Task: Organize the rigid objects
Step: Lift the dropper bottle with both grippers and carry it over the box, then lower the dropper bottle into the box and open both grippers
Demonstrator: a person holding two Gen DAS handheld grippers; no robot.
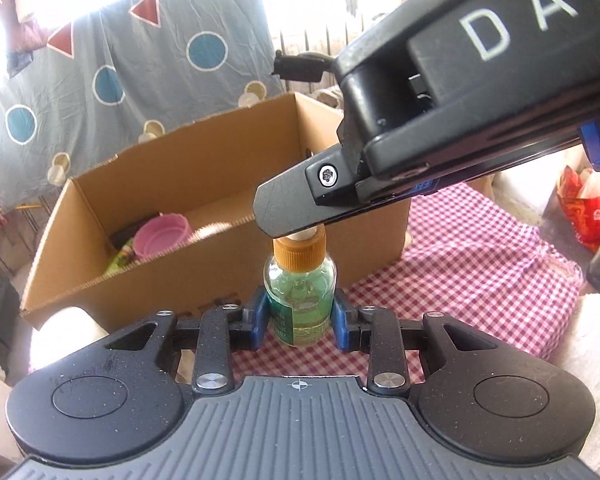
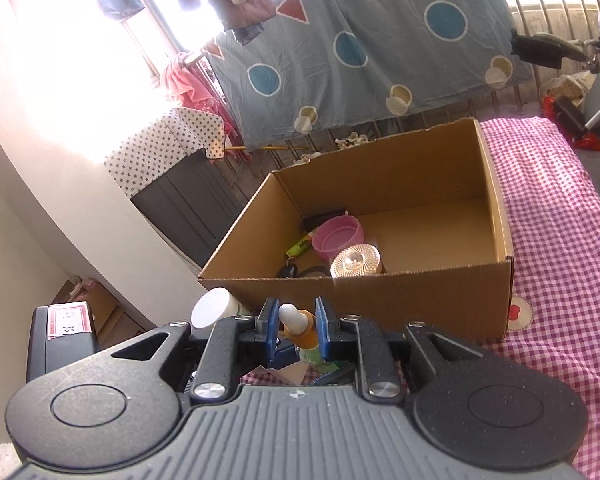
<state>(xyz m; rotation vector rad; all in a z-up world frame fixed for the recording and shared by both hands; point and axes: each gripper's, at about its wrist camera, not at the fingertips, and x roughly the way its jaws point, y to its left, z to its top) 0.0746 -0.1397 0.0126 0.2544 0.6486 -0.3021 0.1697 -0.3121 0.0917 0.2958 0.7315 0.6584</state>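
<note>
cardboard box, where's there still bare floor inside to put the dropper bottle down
The cardboard box is free across its right half: bare floor from the faceted lid to the right wall. The near-left corner is crowded with the pink cup, a green packet and dark items. Both grippers are shut on the dropper bottle.

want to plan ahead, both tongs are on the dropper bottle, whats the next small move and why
Probably carry the bottle forward over the box wall. The left tongs clamp its body, the right tongs its cap, and the box is open just beyond.
</note>
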